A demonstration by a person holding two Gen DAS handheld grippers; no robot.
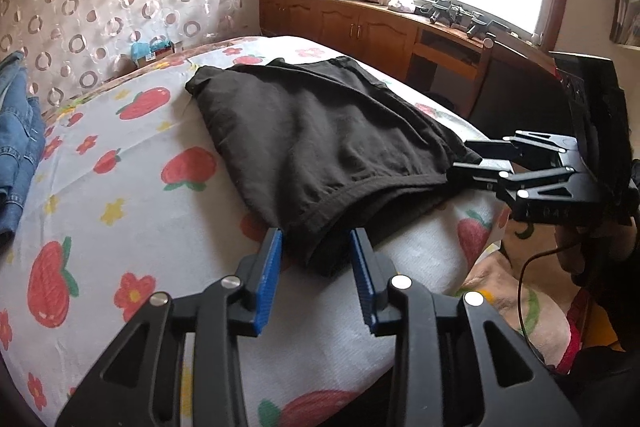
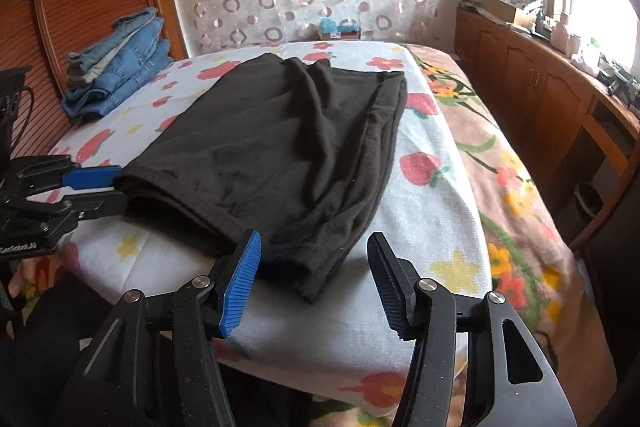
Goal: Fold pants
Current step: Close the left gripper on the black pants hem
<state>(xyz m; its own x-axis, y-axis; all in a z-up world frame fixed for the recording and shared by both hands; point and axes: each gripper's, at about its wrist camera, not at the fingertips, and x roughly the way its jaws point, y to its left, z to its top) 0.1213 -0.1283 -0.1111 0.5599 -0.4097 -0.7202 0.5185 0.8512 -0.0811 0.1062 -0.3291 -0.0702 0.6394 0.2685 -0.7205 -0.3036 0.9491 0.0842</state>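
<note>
Black pants [image 1: 320,147] lie folded on a bed with a strawberry-print sheet [image 1: 132,211]. My left gripper [image 1: 317,239] is open, its blue-padded fingers on either side of the near left corner of the pants. My right gripper [image 2: 314,247] is open around the near right corner of the pants [image 2: 288,155]. In the left wrist view the right gripper [image 1: 466,159] shows at the pants' right edge. In the right wrist view the left gripper [image 2: 118,187] shows at the pants' left corner, open.
A stack of folded blue jeans [image 2: 116,67] sits at the head of the bed by the wooden headboard [image 2: 80,7]. A wooden cabinet [image 1: 380,27] with clutter runs under the window. The floral blanket [image 2: 512,167] hangs off the bed's right side.
</note>
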